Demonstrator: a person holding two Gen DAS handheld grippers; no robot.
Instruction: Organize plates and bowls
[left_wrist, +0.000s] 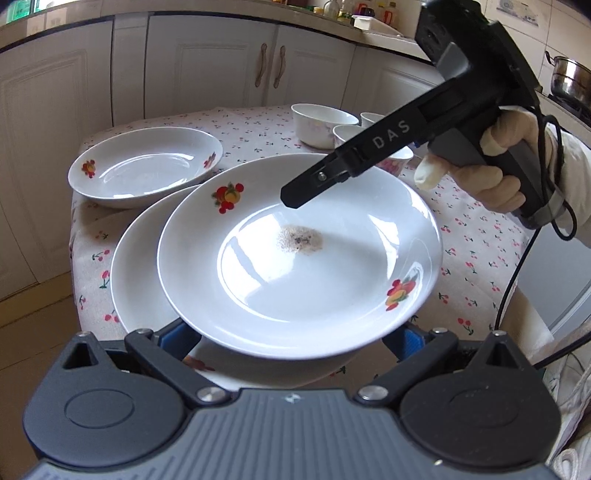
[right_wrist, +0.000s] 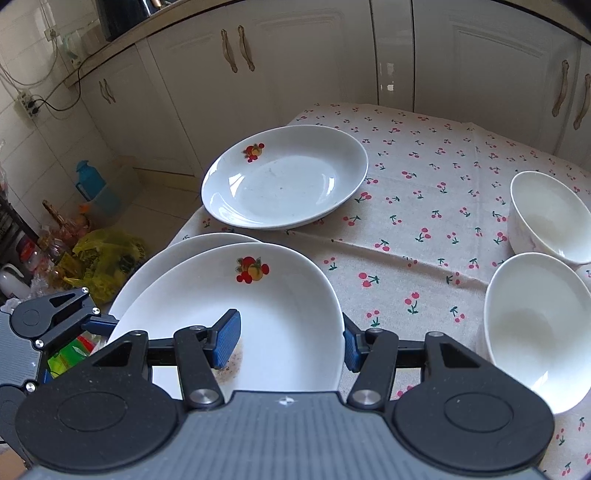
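Observation:
A white plate with fruit prints and a brown stain (left_wrist: 299, 254) lies across my left gripper (left_wrist: 295, 338), whose blue pads sit wide apart under its near rim; the jaws are open. It lies over a plain white plate (left_wrist: 136, 266). My right gripper (right_wrist: 291, 341) is open over the same stained plate (right_wrist: 258, 306), with one blue pad (right_wrist: 227, 338) inside it and the other outside its right rim. Another fruit-print plate (left_wrist: 144, 166) sits farther back; it also shows in the right wrist view (right_wrist: 284, 177). White bowls (left_wrist: 321, 123) stand at the back right.
The table (right_wrist: 424, 206) has a cherry-print cloth. Two white bowls (right_wrist: 535, 332) stand at the right in the right wrist view. White cabinets (left_wrist: 207, 62) lie behind. Bags and bottles (right_wrist: 99, 254) clutter the floor left of the table.

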